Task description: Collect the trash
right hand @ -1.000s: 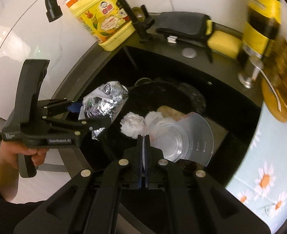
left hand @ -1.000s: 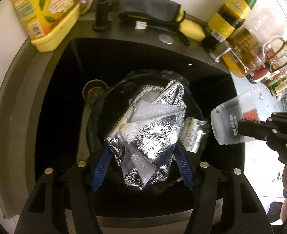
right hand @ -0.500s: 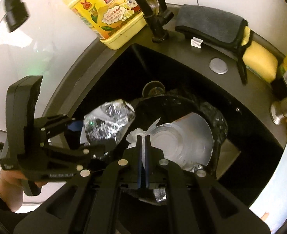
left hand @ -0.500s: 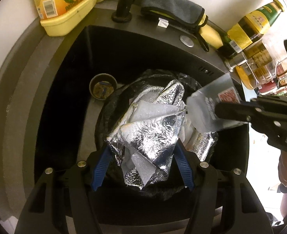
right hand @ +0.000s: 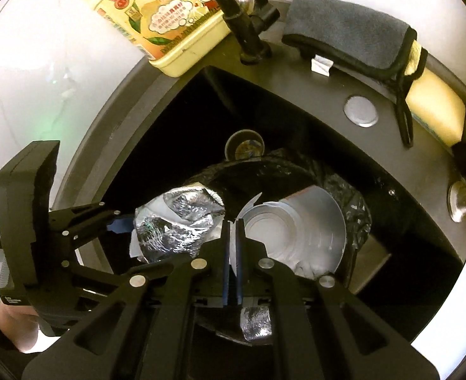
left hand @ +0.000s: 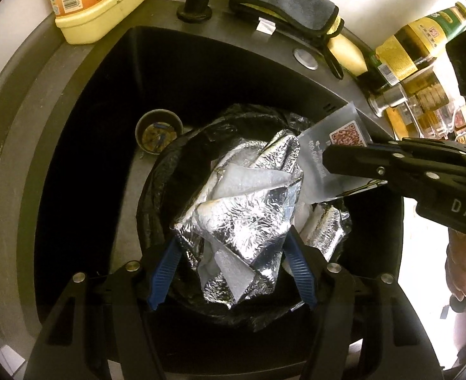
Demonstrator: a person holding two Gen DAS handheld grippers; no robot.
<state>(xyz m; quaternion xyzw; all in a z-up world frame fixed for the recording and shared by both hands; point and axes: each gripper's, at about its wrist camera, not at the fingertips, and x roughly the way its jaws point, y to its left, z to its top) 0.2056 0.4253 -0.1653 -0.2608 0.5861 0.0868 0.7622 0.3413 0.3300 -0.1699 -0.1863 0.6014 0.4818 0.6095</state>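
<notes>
A dark sink basin (left hand: 84, 145) is set in a grey worktop (right hand: 312, 95) against a white wall, with a flowered cloth at the right edge of the worktop. Inside the basin stands one bin lined with a black bag (left hand: 182, 164), beside the single drain (left hand: 158, 131).

On the ledge behind the basin: one yellow detergent jug (right hand: 157, 12), one black tap (right hand: 242, 31), one grey cloth (right hand: 347, 38) lying partly over one yellow sponge (right hand: 436, 104), and one round metal cap (right hand: 360, 110). Several bottles crowd the right side (too overlapped to count).

The left tool (left hand: 233, 253) points steeply down over the bin; its blue pads sit either side of one crumpled foil wrapper (left hand: 239, 215), touching it, while the jaws are opening. A second foil piece (left hand: 328, 231) lies in the bin.

The right tool (right hand: 232, 243) also points steeply down, its jaws nearly together yet opening, with the rim of one clear plastic cup (right hand: 296, 231) between the pads; the cup hangs on its side over the bin's mouth, base towards the right wrist camera. A bare hand (left hand: 461, 269) grips that tool's handle at the right edge.
</notes>
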